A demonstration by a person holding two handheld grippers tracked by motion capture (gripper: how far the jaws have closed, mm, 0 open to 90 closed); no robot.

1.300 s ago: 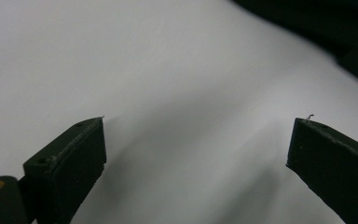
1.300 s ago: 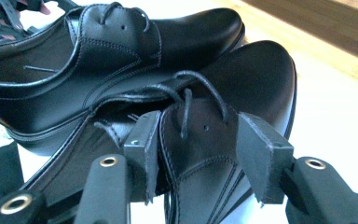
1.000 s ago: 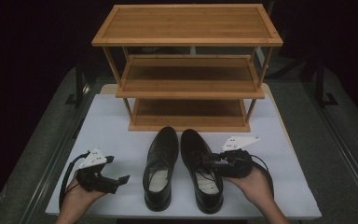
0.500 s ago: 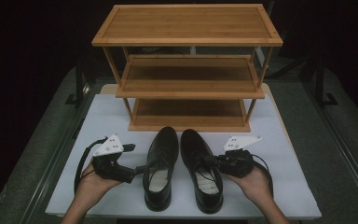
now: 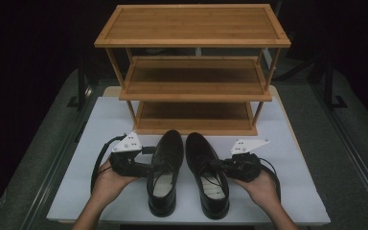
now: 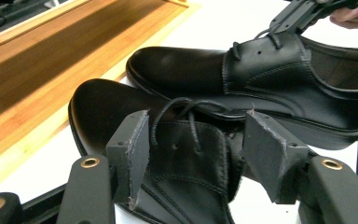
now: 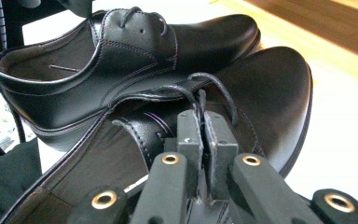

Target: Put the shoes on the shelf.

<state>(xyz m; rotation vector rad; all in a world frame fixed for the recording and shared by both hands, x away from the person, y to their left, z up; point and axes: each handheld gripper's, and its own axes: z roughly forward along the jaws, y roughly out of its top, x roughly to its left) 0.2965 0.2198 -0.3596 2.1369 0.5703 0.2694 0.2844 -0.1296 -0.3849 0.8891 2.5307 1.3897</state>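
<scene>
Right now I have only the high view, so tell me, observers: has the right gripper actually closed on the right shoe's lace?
Observer: Yes. In the right gripper view the right gripper has its jaws pressed together, pinching a lace loop of the right shoe.
Operator: And the left gripper?
Observer: The left gripper is open. Its pads stand on either side of the left shoe lacing, and the left lace runs free between them.
</scene>
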